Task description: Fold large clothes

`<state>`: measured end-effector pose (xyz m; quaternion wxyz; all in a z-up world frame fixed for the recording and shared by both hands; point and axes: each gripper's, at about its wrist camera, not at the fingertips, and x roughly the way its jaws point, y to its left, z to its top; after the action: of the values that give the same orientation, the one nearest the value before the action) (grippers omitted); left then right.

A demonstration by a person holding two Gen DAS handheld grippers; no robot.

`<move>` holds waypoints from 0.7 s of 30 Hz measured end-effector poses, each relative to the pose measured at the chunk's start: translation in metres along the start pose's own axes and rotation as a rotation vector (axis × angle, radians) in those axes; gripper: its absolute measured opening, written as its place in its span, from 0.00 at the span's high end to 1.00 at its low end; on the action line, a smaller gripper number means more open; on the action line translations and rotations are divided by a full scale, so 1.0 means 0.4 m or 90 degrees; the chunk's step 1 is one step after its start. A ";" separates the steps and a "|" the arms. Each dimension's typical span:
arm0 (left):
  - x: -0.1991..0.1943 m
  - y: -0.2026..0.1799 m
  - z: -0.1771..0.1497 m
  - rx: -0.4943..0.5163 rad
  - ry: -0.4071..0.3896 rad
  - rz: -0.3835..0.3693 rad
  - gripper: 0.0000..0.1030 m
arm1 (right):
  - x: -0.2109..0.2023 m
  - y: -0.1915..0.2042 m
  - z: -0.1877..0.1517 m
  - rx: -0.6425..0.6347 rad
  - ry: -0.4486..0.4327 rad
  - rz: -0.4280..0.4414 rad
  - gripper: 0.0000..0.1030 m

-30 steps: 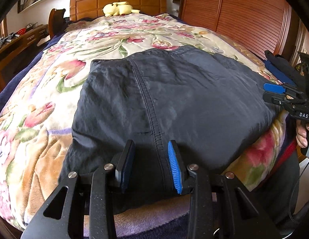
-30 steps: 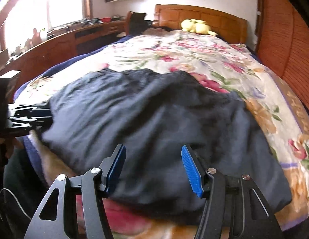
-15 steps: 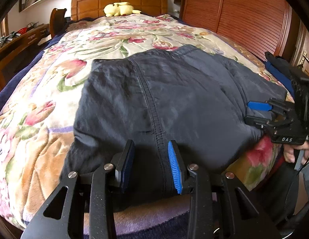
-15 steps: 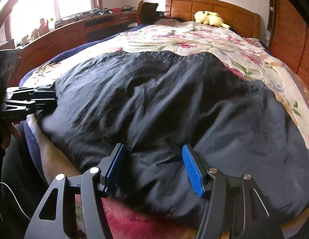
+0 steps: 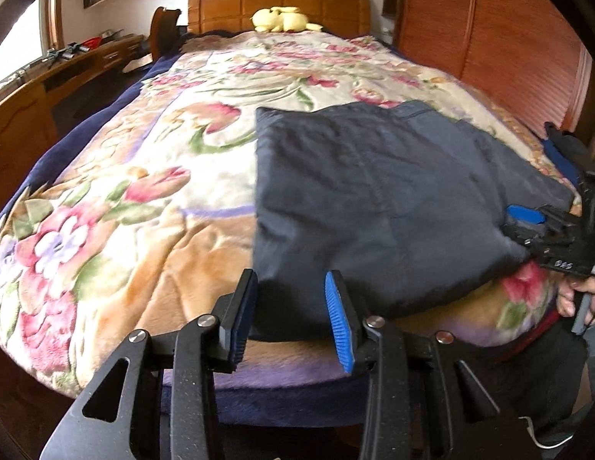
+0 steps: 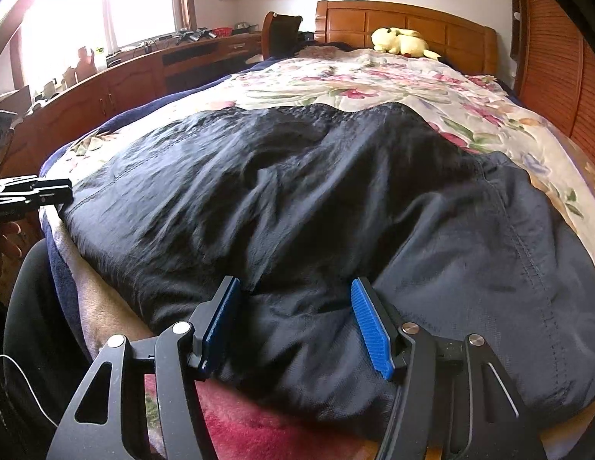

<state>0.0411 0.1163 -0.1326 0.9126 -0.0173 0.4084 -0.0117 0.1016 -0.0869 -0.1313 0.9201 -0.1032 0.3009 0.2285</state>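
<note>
Both claws hover at the near bed edge: left gripper [image 5: 290, 316] has just widened and holds nothing; right gripper [image 6: 295, 326] gapes over cloth, unclamped. Beyond, dark trousers [image 5: 374, 199] lie partly folded on the floral blanket [image 5: 144, 191]; further folds likely remain.

Left claw [image 5: 291, 312] gapes at the near left corner of the dark garment [image 5: 378, 199], apparently not gripping it.

No text can be read with certainty. A few pale marks — perhaps letters — are seen on the black body of the right gripper [image 5: 523, 226] in the left wrist view, but they are too blurred to be made out.
</note>
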 end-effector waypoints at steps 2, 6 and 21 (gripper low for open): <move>0.012 0.000 -0.003 0.000 0.010 0.001 0.61 | -0.001 0.001 -0.002 -0.001 -0.001 -0.001 0.40; 0.027 0.003 -0.017 -0.005 0.019 -0.001 0.60 | -0.003 0.003 -0.003 -0.001 -0.002 0.000 0.40; 0.033 0.020 -0.033 -0.044 0.007 -0.008 0.58 | -0.002 0.005 -0.007 0.001 -0.010 -0.001 0.40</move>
<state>0.0402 0.1235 -0.1515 0.9092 -0.0513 0.4132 -0.0035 0.0985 -0.0866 -0.1332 0.9226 -0.1011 0.2936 0.2288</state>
